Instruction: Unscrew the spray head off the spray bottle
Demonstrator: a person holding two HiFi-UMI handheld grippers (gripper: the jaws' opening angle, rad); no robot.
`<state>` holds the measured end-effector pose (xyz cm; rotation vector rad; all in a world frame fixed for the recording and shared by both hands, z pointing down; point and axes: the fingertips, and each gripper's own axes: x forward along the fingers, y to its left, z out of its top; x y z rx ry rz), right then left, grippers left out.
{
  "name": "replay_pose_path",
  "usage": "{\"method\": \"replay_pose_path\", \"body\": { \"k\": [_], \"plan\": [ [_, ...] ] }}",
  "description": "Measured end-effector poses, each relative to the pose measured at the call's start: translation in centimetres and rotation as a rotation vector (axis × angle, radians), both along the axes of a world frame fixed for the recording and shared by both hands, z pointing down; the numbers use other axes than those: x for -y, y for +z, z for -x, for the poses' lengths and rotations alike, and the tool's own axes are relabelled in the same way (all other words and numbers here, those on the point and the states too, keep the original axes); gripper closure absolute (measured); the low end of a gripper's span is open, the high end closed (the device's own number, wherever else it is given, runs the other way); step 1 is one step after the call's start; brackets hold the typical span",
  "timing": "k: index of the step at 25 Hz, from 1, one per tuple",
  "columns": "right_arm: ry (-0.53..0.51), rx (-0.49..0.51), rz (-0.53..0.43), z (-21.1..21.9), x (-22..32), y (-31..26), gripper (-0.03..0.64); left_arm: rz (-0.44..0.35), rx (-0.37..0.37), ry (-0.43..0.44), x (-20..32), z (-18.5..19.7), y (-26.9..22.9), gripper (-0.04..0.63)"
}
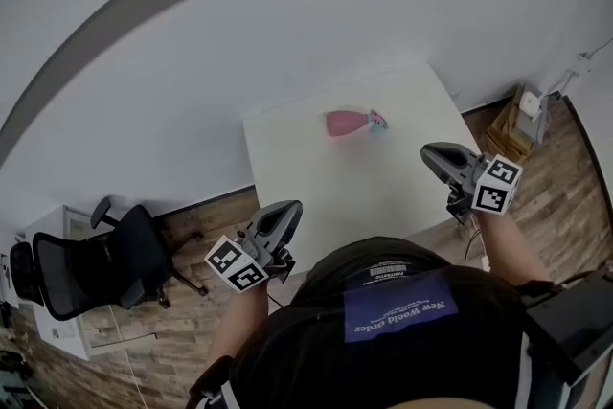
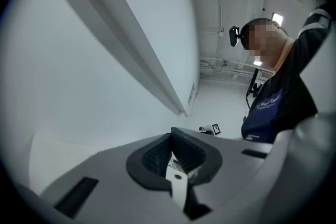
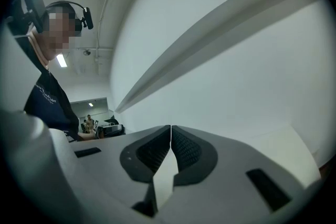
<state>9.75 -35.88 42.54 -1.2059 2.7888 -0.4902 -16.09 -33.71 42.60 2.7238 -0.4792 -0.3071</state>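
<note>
Pink spray bottle (image 1: 349, 123) lying on its side at upper centre of the white table (image 1: 316, 192); left gripper (image 1: 285, 209), lower left, and right gripper (image 1: 431, 153), right, well apart from it, jaws closed and empty.

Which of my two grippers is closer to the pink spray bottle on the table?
The right gripper, by the right edge of the table, looks nearer the spray bottle in the head view; the left gripper hangs back at the near left corner.
</note>
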Motion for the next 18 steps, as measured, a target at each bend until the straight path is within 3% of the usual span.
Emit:
{"method": "replay_pose_path", "body": {
  "k": [4, 10, 18],
  "plan": [
    [0.007, -0.036, 0.033, 1.3, 1.5, 0.9, 0.618, 0.003, 0.008, 0.029, 1.6, 0.7, 1.1, 0.592],
    [-0.02, -0.045, 0.068, 1.2, 5.3, 1.9, 0.618, 0.05, 0.012, 0.006, 4.1, 0.6, 2.7, 0.592],
    [-0.22, -0.019, 0.089, -2.7, 11.8, 4.3, 0.618, 0.072, 0.089, -0.119, 8.2, -5.2, 3.2, 0.592]
  ]
}}
